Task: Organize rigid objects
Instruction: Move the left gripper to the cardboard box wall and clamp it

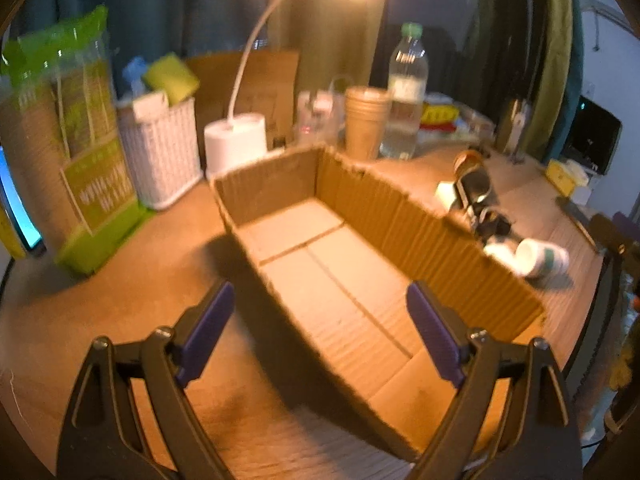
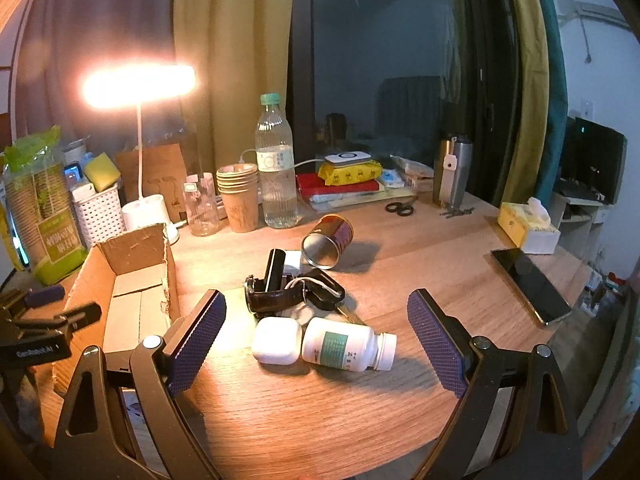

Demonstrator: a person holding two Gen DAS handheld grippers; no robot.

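Observation:
An open, empty cardboard box lies on the wooden table; it also shows at the left in the right wrist view. My left gripper is open and empty, hovering over the box's near end. My right gripper is open and empty, just in front of a white pill bottle lying on its side and a white case. Behind them lie a black watch, a black device, a black key fob and a tipped red can. The bottle and can show beyond the box.
Along the back stand a water bottle, stacked paper cups, a lit desk lamp, a white basket, a green cup pack and a steel flask. Scissors, a tissue box and a phone lie right.

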